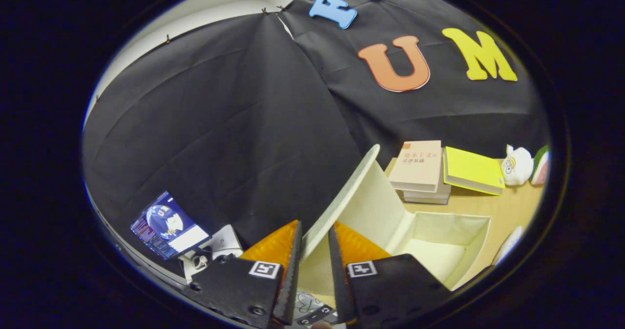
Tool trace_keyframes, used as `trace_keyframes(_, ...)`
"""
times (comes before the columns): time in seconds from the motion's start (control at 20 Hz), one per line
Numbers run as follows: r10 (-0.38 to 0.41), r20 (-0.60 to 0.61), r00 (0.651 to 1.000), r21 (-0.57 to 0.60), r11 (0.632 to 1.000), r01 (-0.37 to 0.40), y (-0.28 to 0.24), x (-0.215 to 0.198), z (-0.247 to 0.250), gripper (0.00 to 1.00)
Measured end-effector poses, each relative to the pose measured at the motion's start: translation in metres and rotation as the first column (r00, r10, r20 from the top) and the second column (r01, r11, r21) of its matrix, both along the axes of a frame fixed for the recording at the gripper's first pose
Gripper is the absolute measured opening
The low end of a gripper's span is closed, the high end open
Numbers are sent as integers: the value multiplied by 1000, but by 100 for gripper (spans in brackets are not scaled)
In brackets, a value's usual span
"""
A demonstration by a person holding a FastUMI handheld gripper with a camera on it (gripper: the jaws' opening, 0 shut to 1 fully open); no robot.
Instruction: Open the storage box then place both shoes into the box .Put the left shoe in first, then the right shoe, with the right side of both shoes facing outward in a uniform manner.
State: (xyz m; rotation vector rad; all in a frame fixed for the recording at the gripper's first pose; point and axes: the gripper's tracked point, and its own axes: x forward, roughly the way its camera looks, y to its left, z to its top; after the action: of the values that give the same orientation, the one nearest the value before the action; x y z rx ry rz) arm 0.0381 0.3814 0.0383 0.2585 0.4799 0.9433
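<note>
The raised white lid (342,192) of the cream fabric storage box (439,241) stands between the two orange fingers of the gripper (315,243) and blocks the way to the left. The box's inside lies open from above. Beyond it, a stack of books (422,173), a yellow book (471,170) and a white plush toy (516,165) crowd the wooden table (512,207).

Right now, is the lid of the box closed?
No, the lid stands raised between the gripper's fingers, and the box beyond them shows its open inside.
</note>
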Motion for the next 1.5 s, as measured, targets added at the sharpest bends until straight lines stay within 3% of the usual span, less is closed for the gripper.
trace_keyframes(0.2, -44, 69, 997, -21, 999, 45, -5, 8, 7, 70)
trace_keyframes(0.5, -142, 158, 977, -21, 989, 147, -39, 13, 16, 91)
trace_keyframes(0.65, -212, 202, 956, -19, 975, 220, -73, 15, 19, 93)
trace_keyframes(0.8, -315, 274, 909, -35, 941, 336, -123, 23, 21, 94)
trace_keyframes(0.95, -416, 332, 847, -53, 888, 457, -179, 27, 18, 100)
trace_keyframes(1.2, -564, 348, 749, -53, 785, 617, -288, 21, 3, 100)
trace_keyframes(1.35, -635, 330, 699, -80, 719, 691, -356, 13, -18, 100)
trace_keyframes(1.5, -677, 302, 671, -123, 671, 731, -408, 12, -51, 100)
